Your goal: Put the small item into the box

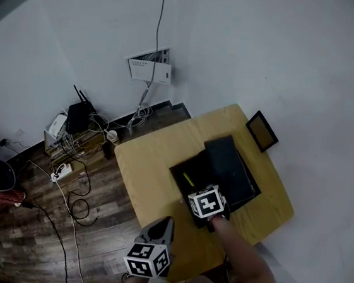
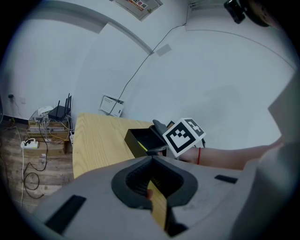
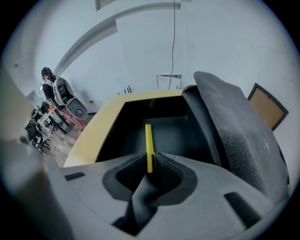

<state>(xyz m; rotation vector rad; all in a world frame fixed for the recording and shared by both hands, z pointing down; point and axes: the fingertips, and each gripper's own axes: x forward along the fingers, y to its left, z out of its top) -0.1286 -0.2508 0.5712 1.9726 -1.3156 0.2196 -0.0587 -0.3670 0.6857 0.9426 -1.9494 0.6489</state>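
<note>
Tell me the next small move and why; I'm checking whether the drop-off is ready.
Probably open the right tongs and let go. They pinch the slim yellow pen at its near end, and the rest of it reaches in over the floor of the open black box, inside its walls, so it should drop in.

The open black rectangular box was walled on its right by its raised black lid, and its near side was filled by the right gripper clamped on a slim yellow pen. The bare light wooden tabletop to its left was left free.
</note>
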